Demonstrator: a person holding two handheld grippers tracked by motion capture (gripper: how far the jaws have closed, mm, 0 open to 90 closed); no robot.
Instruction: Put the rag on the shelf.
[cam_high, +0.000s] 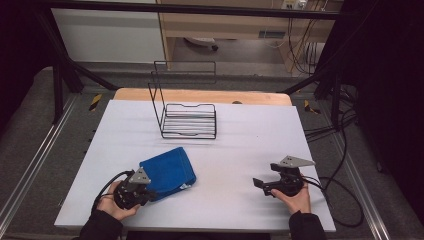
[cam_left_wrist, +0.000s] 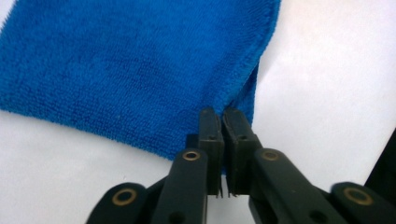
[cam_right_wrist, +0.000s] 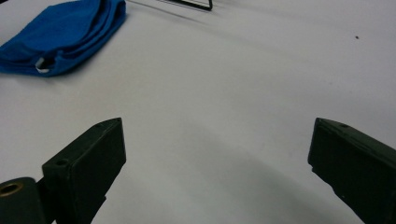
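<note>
A folded blue towel (cam_high: 167, 172) lies on the white table, left of centre near the front edge. My left gripper (cam_high: 149, 192) sits at its near corner. In the left gripper view the two jaws are pressed together on the towel's (cam_left_wrist: 130, 70) edge, and the cloth puckers toward the left gripper (cam_left_wrist: 222, 114). My right gripper (cam_high: 260, 185) rests at the front right, well apart from the towel. Its jaws are spread wide in the right gripper view, with bare table across the right gripper (cam_right_wrist: 217, 135) gap. The towel (cam_right_wrist: 60, 37) lies far off at upper left there.
A black wire rack (cam_high: 187, 120) with a tall back frame stands at the middle back of the white table (cam_high: 240, 150); its front edge (cam_right_wrist: 187, 3) shows at the top of the right gripper view. Cables trail off the table's right side.
</note>
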